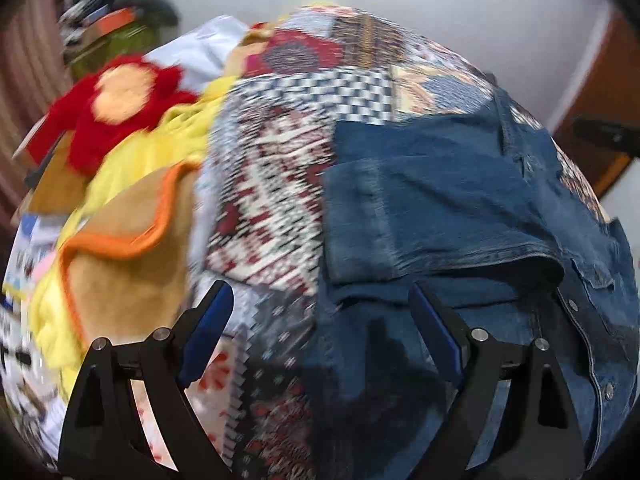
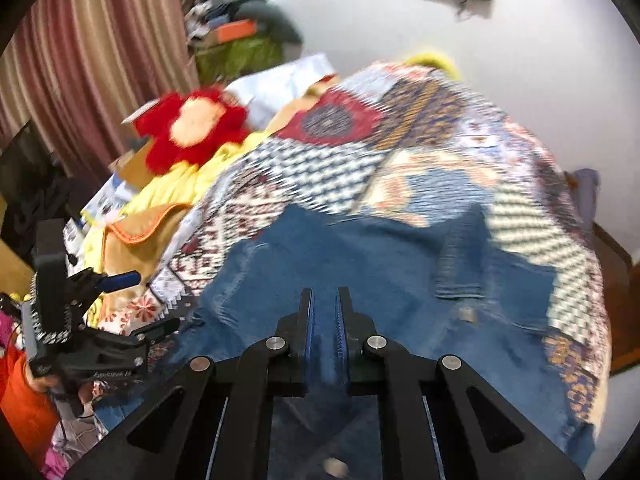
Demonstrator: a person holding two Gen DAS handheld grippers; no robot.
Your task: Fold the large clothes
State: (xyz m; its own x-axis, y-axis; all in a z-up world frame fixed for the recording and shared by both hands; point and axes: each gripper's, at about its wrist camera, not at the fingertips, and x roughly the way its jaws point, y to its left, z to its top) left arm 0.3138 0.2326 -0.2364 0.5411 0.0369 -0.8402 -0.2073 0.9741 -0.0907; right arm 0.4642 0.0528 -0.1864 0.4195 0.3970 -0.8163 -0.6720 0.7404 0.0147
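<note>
A blue denim jacket (image 1: 448, 208) lies partly folded on a patchwork bedspread (image 1: 280, 184); it also shows in the right wrist view (image 2: 360, 256). My left gripper (image 1: 322, 304) is open, its blue-padded fingers spread wide just above the jacket's near left edge, holding nothing. It shows from the side in the right wrist view (image 2: 144, 300), at the jacket's left edge. My right gripper (image 2: 325, 300) has its jaws nearly closed with a narrow gap, low over the jacket's near middle; I cannot tell if cloth is pinched.
A red and cream plush flower (image 2: 196, 128), yellow cloth (image 1: 132, 160) and a tan blanket with orange trim (image 1: 128, 248) lie left of the bedspread. Striped curtains (image 2: 92, 60) hang at the left. A cluttered green-covered stand (image 2: 236, 44) is behind. White wall beyond.
</note>
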